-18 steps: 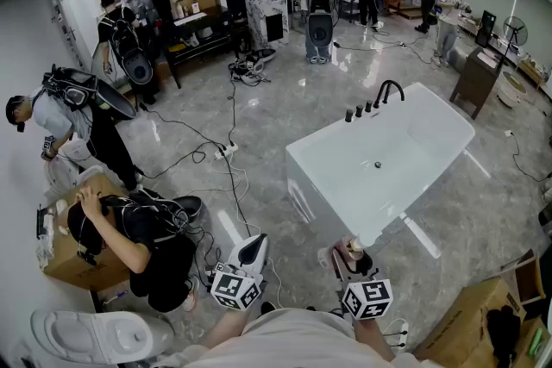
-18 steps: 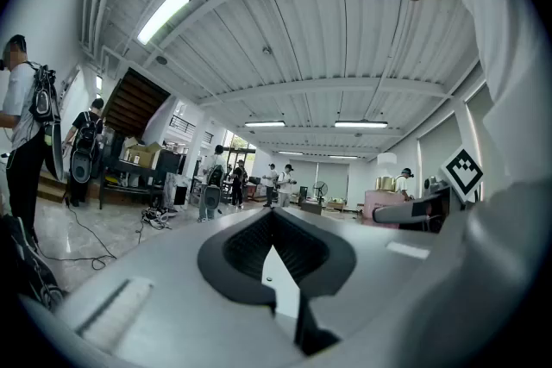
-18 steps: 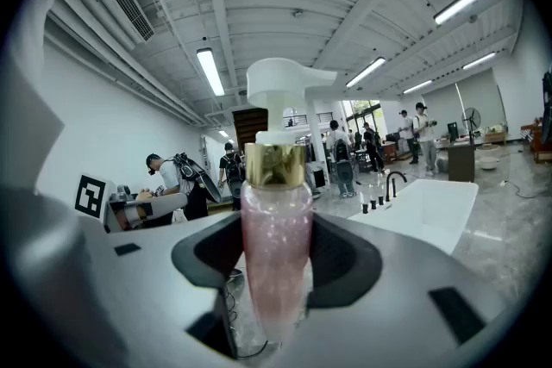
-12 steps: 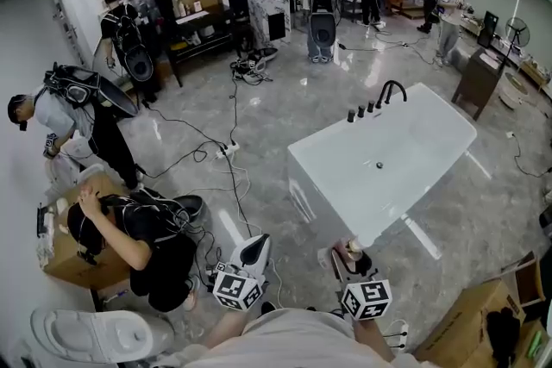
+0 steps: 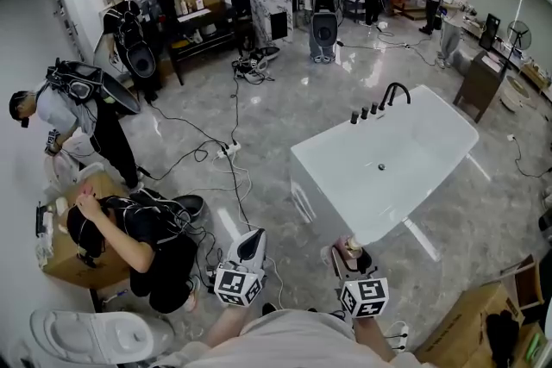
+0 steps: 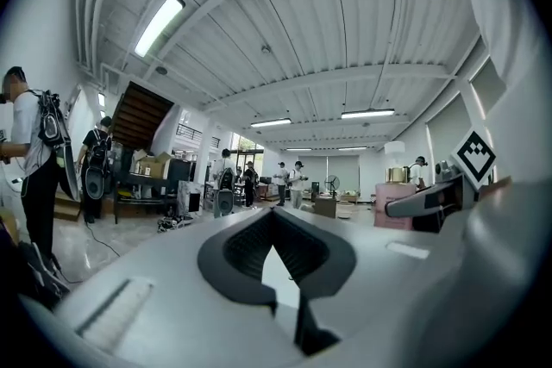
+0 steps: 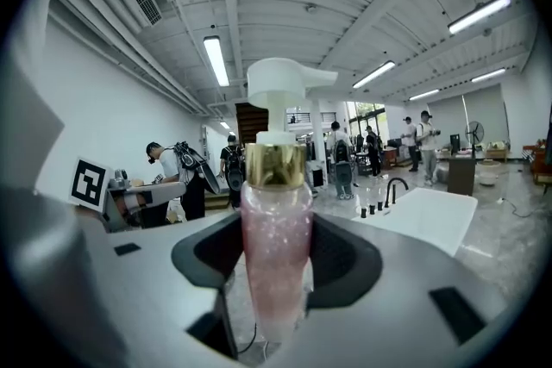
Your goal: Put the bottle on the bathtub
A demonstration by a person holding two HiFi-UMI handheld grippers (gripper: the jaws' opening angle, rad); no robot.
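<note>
At the far left, a white ceramic toilet-like fixture [image 5: 82, 333] is cut off by the bottom edge, so we cannot see into it. Above it sits a brown cardboard box [image 5: 62, 261] with pale items along its left side. A crouching person in black [image 5: 129, 237] leans over the box and hides most of its inside.

Moving right, our left gripper [image 5: 249, 240] points out over the grey marble floor [image 5: 276, 116]. Its jaws are together at the tips with nothing between them.

Next comes our right gripper [image 5: 352, 261], with its jaws clamped on the sides of a clear pump bottle with a gold collar and white pump head [image 7: 276, 224]. The bottle stands upright in the grip and holds a pink, glittery liquid. It is in the air over the floor, near the closest end of the white rectangular freestanding bathtub [image 5: 304, 158] but not touching it.

Inside the tub we see only its white floor and a small dark drain [image 5: 380, 167]. A curved black faucet [image 5: 392, 90] rises from the far rim.

At the lower right, another brown cardboard box [image 5: 470, 319] is cut off by the picture's edge, and we cannot make out what is in it.
</note>
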